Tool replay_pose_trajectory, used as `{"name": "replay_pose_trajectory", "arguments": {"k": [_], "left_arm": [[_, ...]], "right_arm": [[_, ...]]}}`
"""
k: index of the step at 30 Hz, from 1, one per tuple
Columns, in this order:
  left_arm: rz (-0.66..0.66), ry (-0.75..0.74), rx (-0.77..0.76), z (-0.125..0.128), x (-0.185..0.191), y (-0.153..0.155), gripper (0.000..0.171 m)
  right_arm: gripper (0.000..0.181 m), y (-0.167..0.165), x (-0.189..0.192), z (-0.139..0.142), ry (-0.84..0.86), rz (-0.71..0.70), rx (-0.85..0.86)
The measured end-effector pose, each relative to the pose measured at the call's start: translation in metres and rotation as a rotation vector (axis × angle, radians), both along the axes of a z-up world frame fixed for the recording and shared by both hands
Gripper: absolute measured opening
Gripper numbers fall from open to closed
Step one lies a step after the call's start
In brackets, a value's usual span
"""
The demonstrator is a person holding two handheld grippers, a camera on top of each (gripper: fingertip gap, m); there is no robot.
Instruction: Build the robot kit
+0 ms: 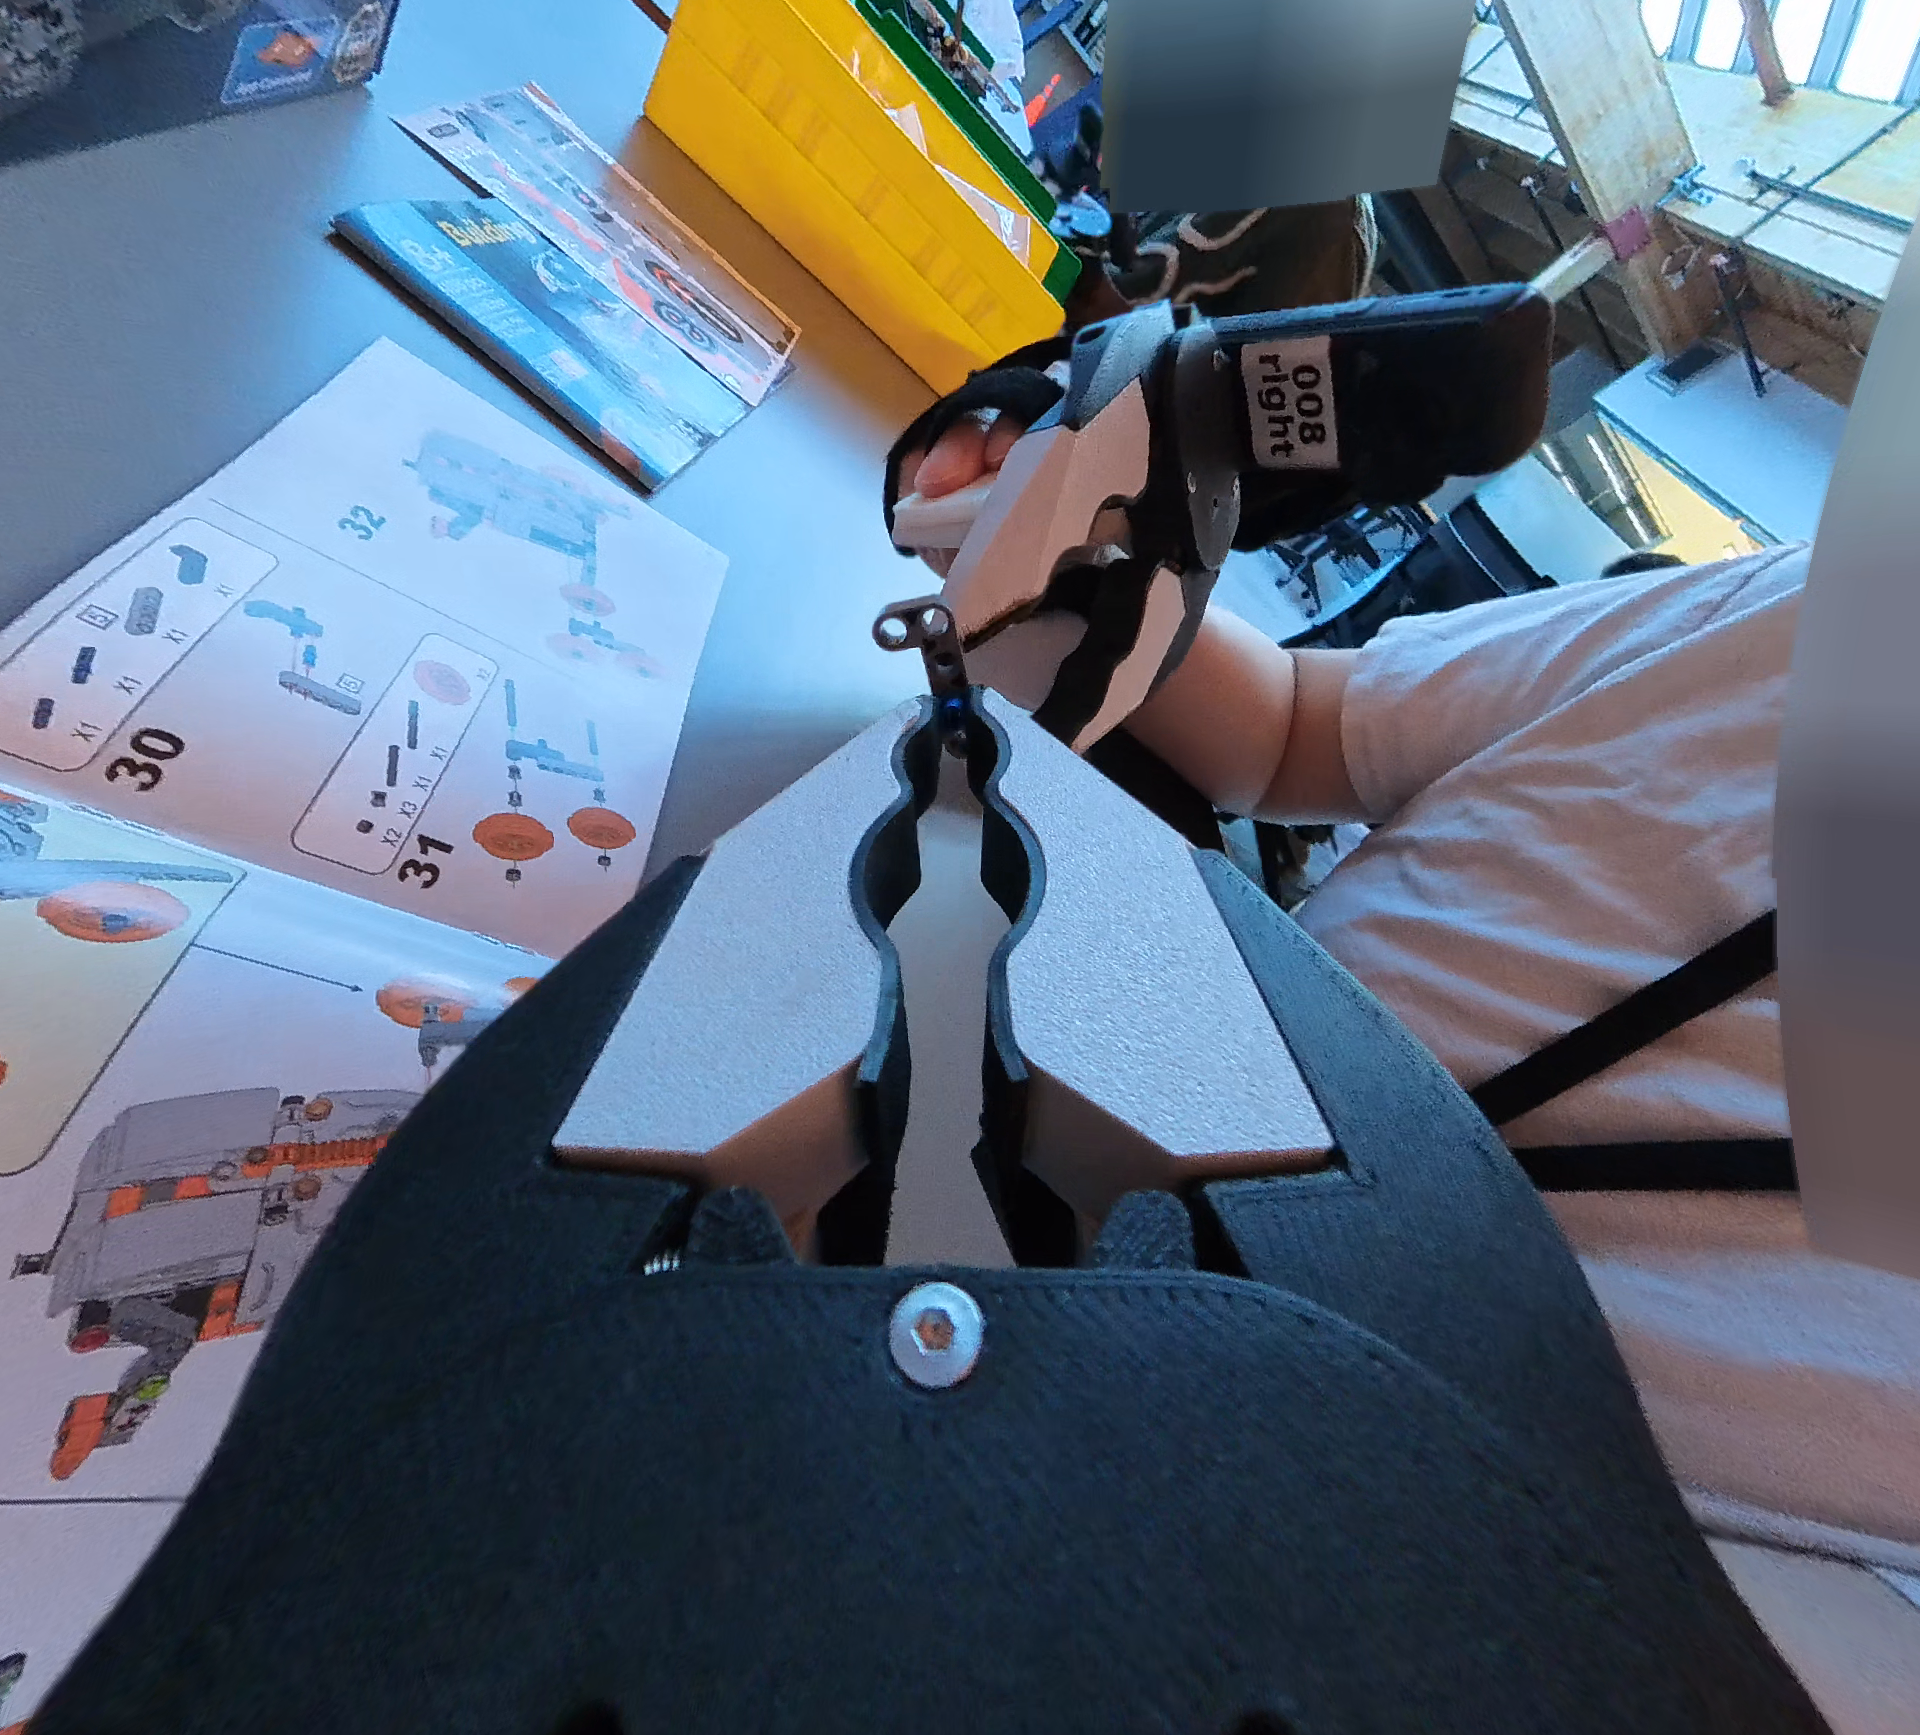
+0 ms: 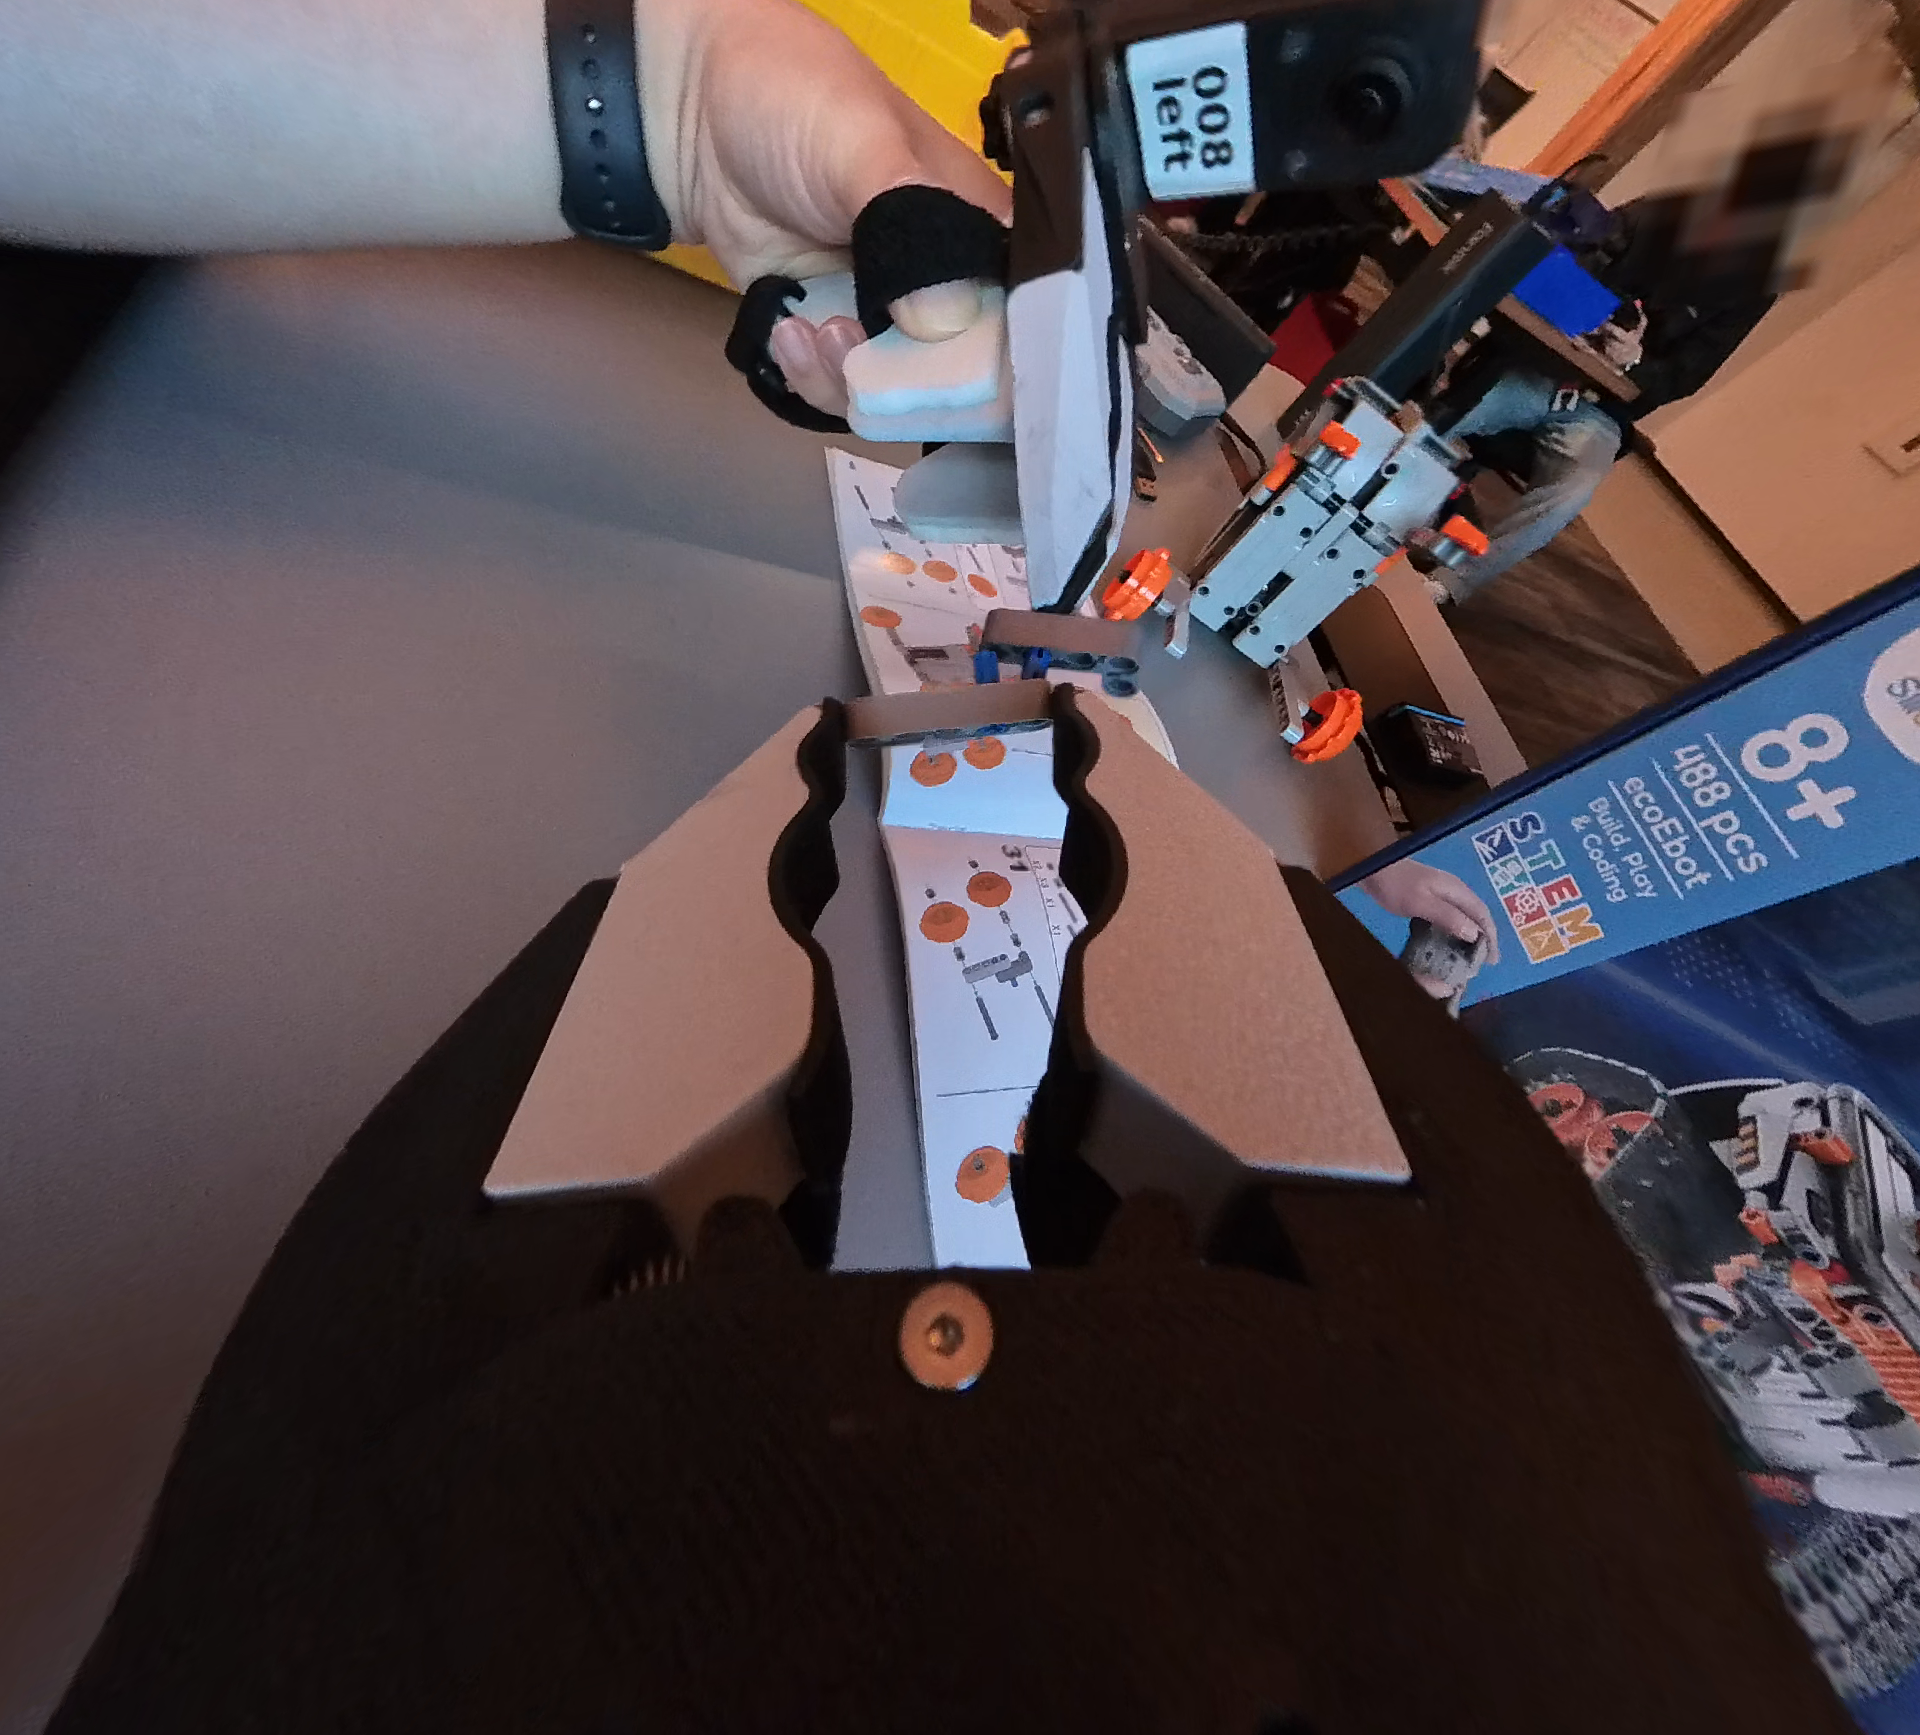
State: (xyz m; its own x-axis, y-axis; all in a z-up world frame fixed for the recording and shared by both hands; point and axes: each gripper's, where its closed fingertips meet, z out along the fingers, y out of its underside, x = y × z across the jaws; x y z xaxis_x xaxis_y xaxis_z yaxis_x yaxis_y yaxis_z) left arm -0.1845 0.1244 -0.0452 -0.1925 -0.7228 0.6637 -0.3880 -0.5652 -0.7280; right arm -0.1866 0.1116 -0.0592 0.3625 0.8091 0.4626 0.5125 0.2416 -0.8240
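My left gripper is shut on a small dark grey beam with a blue pin and holds it above the grey table. The beam sticks out past the fingertips, close to my right gripper's fingers. In the right wrist view my right gripper has its jaws partly apart, with a thin dark bar spanning between the fingertips. Just beyond it the left gripper holds the same grey beam with blue pins. A hand grips each tool.
Open instruction pages lie on the table, with a booklet, a yellow bin and a blue toy box. A grey and orange brick model stands behind the grippers. A person in a white shirt is at the right. Less than 4 cm separates the two grippers' tips.
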Motion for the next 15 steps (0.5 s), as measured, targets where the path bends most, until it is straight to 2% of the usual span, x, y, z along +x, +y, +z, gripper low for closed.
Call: {"name": "replay_pose_trajectory", "arguments": {"k": [5,15], "left_arm": [[0.043,-0.035,0.018,0.008,0.0057,0.0049,0.001],[0.057,-0.036,-0.026,0.0077,0.0087,0.0069,0.001]], "right_arm": [[0.04,0.0046,0.005,0.0086,0.059,-0.035,-0.024],[0.04,0.0059,0.0058,0.0064,0.033,-0.051,-0.024]]}}
